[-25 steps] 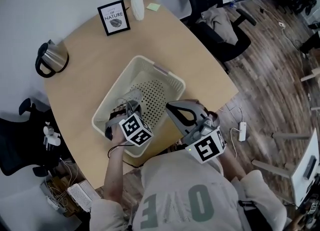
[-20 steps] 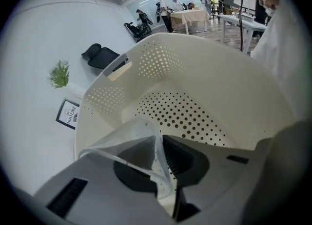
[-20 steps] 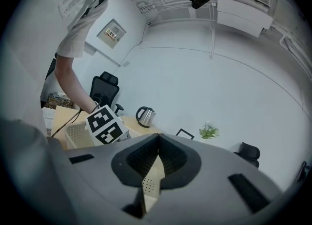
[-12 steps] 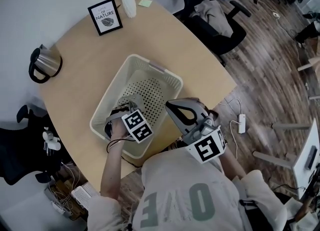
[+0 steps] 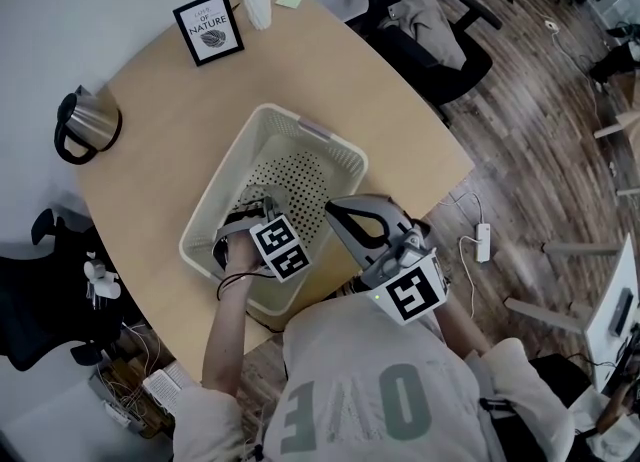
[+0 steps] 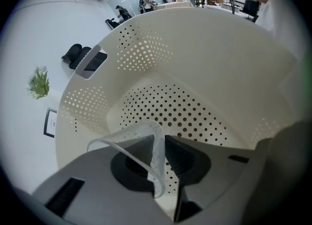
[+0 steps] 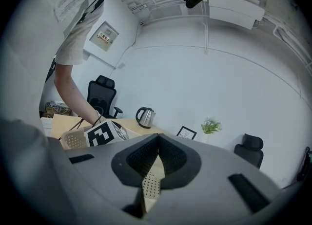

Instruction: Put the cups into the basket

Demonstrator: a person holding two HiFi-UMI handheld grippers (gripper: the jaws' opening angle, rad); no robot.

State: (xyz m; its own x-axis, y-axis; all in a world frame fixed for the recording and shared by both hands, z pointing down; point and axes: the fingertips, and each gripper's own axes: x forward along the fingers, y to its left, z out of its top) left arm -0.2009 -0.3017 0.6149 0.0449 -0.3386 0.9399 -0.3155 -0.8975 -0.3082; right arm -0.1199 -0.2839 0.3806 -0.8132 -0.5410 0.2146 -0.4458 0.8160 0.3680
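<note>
One perforated basket [image 6: 146, 48] fills everything beneath my left gripper [image 6: 161, 142], which points steeply down into it. Between its jaws stands the thin wall of a clear plastic cup [image 6: 157, 157], its rim curling off to the jaws' left, over the dotted floor. The jaws have just been easing apart, and the pads look slack on the wall. I judge the cup featherlight, flimsy and slick, best pinched gently at the rim. My right gripper [image 7: 157, 146] is pressed together, empty, outside the basket.

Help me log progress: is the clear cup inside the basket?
Inside: the clear cup, its wall between the left gripper's just-opening jaws, is surrounded by the basket's perforated walls.
</note>
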